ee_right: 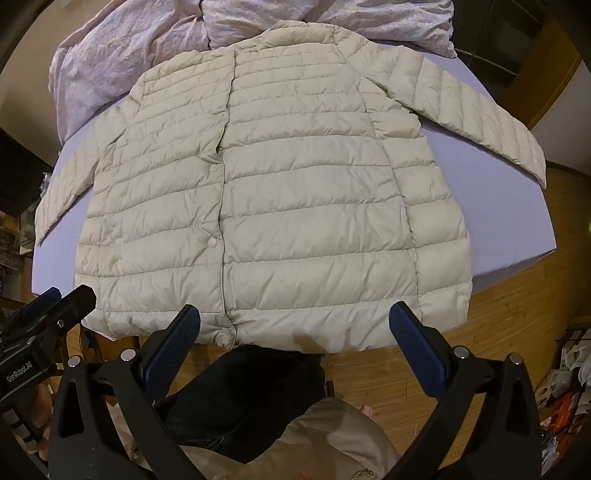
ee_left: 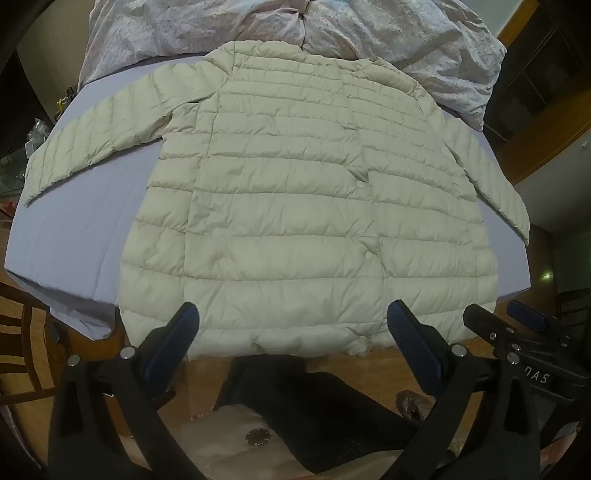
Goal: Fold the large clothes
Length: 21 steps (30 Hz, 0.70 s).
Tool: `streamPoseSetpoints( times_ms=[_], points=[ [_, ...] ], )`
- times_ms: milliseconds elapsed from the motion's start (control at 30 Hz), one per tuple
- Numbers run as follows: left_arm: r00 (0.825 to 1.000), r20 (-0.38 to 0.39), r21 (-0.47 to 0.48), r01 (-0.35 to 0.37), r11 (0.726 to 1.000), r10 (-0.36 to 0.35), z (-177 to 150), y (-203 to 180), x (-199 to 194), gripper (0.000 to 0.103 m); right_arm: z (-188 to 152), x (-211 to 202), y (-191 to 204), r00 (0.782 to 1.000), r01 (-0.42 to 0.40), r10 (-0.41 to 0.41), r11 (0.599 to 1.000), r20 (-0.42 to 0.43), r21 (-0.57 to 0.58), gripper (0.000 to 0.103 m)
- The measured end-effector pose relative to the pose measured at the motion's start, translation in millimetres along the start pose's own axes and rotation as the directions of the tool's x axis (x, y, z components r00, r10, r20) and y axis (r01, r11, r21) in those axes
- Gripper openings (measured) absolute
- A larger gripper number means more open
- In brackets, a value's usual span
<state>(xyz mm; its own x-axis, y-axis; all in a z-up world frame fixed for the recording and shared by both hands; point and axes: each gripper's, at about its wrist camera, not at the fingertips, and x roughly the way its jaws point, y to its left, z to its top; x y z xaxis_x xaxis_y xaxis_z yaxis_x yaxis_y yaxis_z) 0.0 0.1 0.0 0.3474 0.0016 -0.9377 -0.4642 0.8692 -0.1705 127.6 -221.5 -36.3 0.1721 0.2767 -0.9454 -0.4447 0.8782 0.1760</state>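
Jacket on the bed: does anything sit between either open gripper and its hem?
Nothing visible does. The jacket lies flat and bare on the sheet; the left gripper and right gripper hover open above its near hem. The quilt lies beyond the collar.

Jacket [ee_left: 295,206] flat on sheeted bed [ee_left: 74,229], sleeves spread sideways, crumpled duvet [ee_left: 388,40] behind its collar

A cream quilted jacket [ee_left: 295,206] lies flat, front up and snapped shut (both sleeves spread outward), hem toward the near edge.
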Motion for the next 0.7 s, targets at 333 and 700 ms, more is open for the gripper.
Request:
streamPoseSetpoints(
  times_ms=[333,700],
  points=[
    [1.000,0.002,0.003,-0.001,1.000,0.001,0.0,-0.6,0.3,0.100,-0.6,-0.2,0.2,1.000,0.001,-0.001,1.000,0.001,0.000,0.102],
    [1.000,0.005,0.002,-0.003,1.000,0.003,0.0,-0.1,-0.1,0.100,-0.9,-1.9,-0.3,1.000,0.001,-0.001,1.000,0.002,0.004,0.102]
  ],
)
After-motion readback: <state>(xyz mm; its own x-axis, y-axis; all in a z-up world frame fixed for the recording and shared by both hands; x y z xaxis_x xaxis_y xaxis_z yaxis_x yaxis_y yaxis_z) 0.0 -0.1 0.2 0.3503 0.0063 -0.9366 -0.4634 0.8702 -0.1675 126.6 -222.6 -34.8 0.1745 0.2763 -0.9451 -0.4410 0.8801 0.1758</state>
